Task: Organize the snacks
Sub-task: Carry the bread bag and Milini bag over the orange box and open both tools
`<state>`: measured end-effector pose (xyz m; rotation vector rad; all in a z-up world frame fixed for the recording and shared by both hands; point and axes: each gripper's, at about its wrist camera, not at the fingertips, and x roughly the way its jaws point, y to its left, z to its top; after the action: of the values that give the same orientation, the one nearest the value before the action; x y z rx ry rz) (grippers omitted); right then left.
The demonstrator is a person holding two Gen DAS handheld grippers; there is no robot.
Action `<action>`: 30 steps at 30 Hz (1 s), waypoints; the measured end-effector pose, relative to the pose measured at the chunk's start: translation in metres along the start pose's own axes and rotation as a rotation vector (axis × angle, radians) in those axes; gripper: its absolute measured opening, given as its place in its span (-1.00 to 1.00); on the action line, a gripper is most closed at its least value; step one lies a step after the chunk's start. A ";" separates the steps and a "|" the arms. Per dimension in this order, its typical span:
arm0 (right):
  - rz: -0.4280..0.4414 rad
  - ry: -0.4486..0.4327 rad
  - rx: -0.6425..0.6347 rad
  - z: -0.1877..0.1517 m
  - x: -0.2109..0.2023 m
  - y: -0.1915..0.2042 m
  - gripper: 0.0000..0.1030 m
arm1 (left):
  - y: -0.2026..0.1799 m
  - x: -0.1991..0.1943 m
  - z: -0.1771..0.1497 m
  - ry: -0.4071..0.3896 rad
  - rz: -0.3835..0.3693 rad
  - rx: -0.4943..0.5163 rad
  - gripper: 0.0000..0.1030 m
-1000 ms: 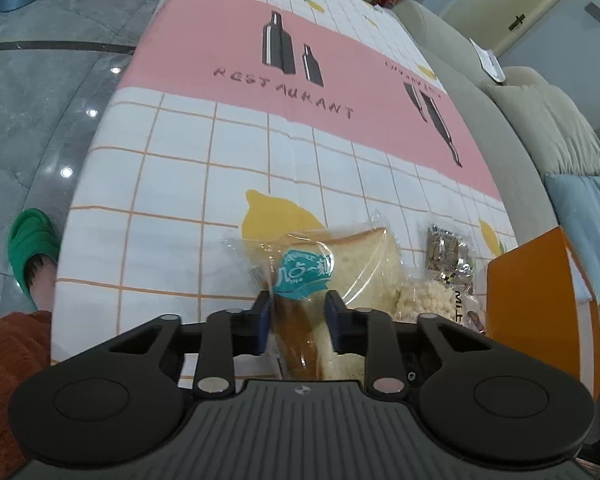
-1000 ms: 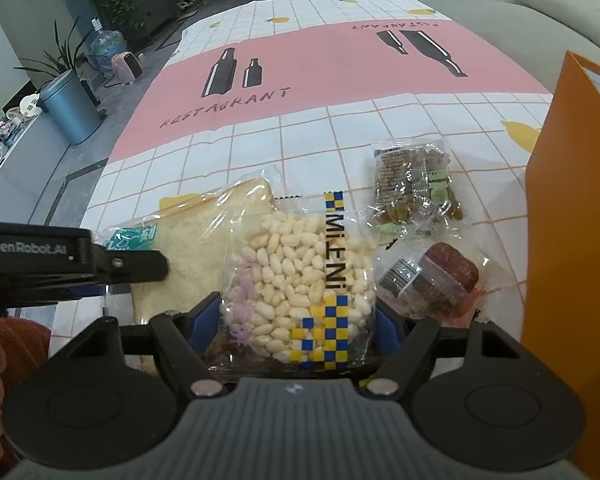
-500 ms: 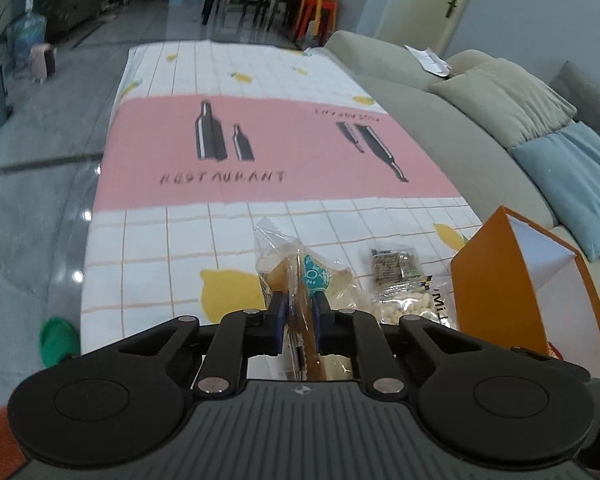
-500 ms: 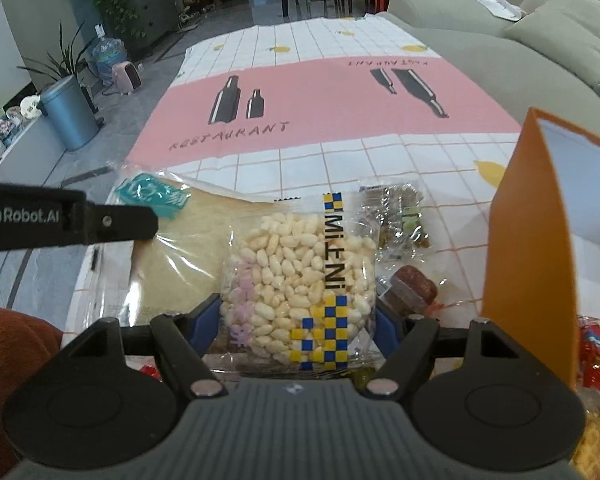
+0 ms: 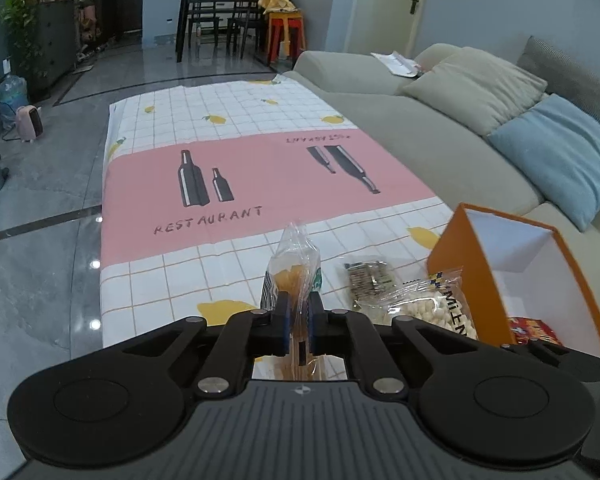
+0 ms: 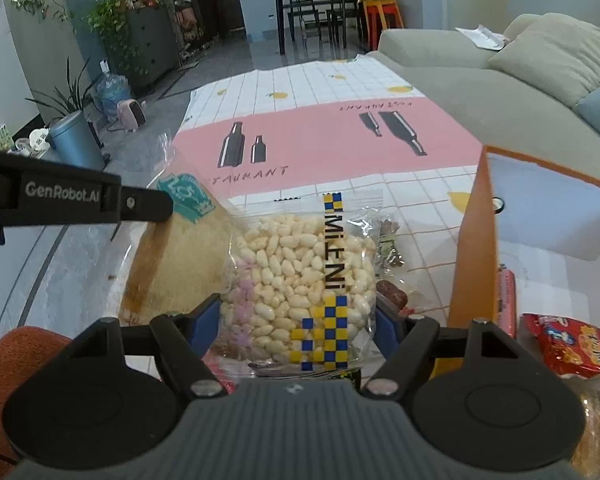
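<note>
A long desk (image 5: pixel 148 280) is covered by a white grid cloth with lemons and a pink band reading RESTAURANT. On it lie a small brown snack packet (image 5: pixel 370 278) and an open orange box (image 5: pixel 466 280).

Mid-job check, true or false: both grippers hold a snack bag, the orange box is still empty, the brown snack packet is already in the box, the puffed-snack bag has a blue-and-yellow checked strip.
1. Both grippers hold a bag. True: the left gripper is closing on the clear bread bag; the right gripper grips the clear puffed-snack bag.
2. The open orange cardboard box is empty. False: a red snack packet lies inside.
3. The brown snack packet is boxed. False: it lies on the tablecloth.
4. The puffed-snack bag has a blue-and-yellow checked strip. True.
</note>
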<state>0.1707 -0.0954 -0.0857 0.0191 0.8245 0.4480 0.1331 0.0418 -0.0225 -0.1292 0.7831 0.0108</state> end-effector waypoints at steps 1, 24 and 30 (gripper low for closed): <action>0.000 -0.006 0.003 -0.001 -0.004 0.000 0.43 | -0.001 -0.003 0.000 -0.003 -0.001 0.003 -0.85; -0.026 -0.152 0.012 0.002 -0.094 -0.027 0.43 | -0.058 -0.071 0.042 -0.146 -0.118 0.115 -0.91; -0.122 -0.152 0.006 0.008 -0.108 -0.054 0.43 | -0.089 -0.068 0.063 -0.164 -0.185 0.156 -0.92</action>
<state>0.1329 -0.1853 -0.0136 0.0080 0.6736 0.3246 0.1343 -0.0362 0.0799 -0.0517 0.6031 -0.2121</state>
